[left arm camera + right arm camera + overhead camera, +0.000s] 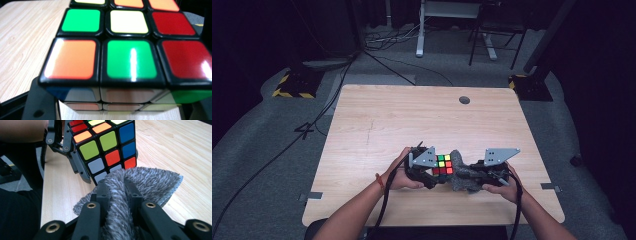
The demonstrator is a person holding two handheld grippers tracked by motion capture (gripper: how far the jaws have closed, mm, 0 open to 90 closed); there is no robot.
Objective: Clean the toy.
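Both forearms reach in from the near edge; left gripper (pixel 432 176) and right gripper (pixel 472 175) face each other, fingers clamped.

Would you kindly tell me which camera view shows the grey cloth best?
The right gripper view: the grey cloth sits close up, pinched in the right claw. The high view shows it small, beside the cube.

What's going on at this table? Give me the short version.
A person works at a wooden table with tongs in each hand. The left tongs are shut on a colour puzzle cube, held just off the tabletop. The right tongs are shut on a grey shaggy cloth, whose tip touches the cube's lower corner, apparently to wipe it.
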